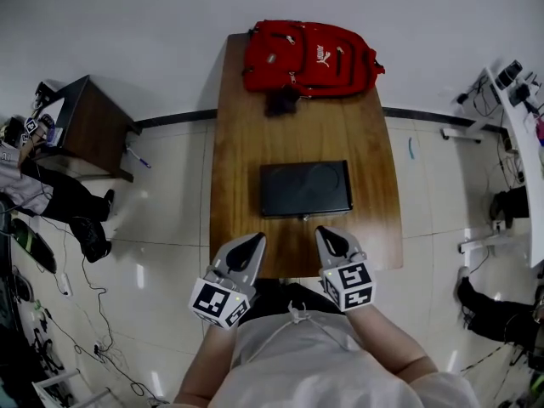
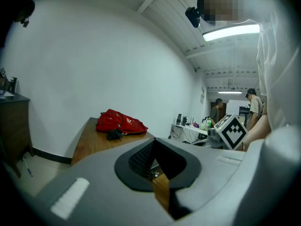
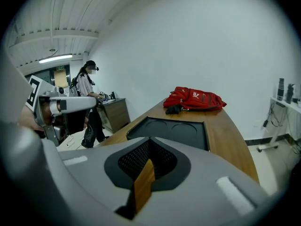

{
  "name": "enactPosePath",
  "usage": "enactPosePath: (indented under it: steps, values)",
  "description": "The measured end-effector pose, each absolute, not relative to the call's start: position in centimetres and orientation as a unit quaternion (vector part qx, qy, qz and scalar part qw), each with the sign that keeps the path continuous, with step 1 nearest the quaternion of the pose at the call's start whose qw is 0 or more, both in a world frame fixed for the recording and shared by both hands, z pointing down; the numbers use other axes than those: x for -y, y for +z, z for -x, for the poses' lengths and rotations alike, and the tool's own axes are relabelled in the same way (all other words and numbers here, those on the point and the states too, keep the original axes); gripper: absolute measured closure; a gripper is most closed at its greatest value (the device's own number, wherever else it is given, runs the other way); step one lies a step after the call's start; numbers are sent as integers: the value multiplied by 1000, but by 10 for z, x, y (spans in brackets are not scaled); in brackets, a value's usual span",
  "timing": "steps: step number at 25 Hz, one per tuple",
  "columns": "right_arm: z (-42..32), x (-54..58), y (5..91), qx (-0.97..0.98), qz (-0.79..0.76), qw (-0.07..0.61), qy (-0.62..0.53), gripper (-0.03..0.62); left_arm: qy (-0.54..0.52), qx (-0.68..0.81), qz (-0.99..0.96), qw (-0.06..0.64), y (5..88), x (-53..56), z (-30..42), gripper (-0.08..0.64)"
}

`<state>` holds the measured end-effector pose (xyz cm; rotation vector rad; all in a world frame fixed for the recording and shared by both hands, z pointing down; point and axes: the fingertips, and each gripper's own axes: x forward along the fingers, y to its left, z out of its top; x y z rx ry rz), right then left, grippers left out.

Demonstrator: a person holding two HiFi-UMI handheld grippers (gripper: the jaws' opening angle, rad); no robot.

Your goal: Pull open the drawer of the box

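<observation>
A flat black box (image 1: 305, 189) lies in the middle of the wooden table (image 1: 242, 143), with a small drawer knob (image 1: 304, 218) on its near side. Both grippers hover over the table's near edge, short of the box and apart from it. My left gripper (image 1: 255, 240) is shut and empty, left of the knob. My right gripper (image 1: 325, 232) is shut and empty, just right of the knob. In the right gripper view the box (image 3: 171, 131) lies beyond the closed right gripper (image 3: 149, 145). In the left gripper view the left gripper (image 2: 153, 145) hides the box.
A red backpack (image 1: 308, 56) and a small black item (image 1: 282, 100) sit at the table's far end. A dark wooden cabinet (image 1: 89, 126) stands on the floor to the left, with a person (image 1: 47, 194) beside it. Desks with equipment (image 1: 518, 100) line the right side.
</observation>
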<state>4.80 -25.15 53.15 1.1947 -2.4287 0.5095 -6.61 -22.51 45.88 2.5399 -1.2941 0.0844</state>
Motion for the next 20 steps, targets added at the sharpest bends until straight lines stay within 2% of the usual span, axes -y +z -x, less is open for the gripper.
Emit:
enactPosePath:
  steps: [9,17,20]
  values:
    - [-39,263,578,839,-427,247,232,582,37,430,-887,167,475,256,75,554]
    - [-35,276,632,805,-432,294,282,481,52,417,-883,211,512,262,81,554]
    - [-35,278,644,794,-438,298,299,472,63,407,-883,225,525,262,80,554]
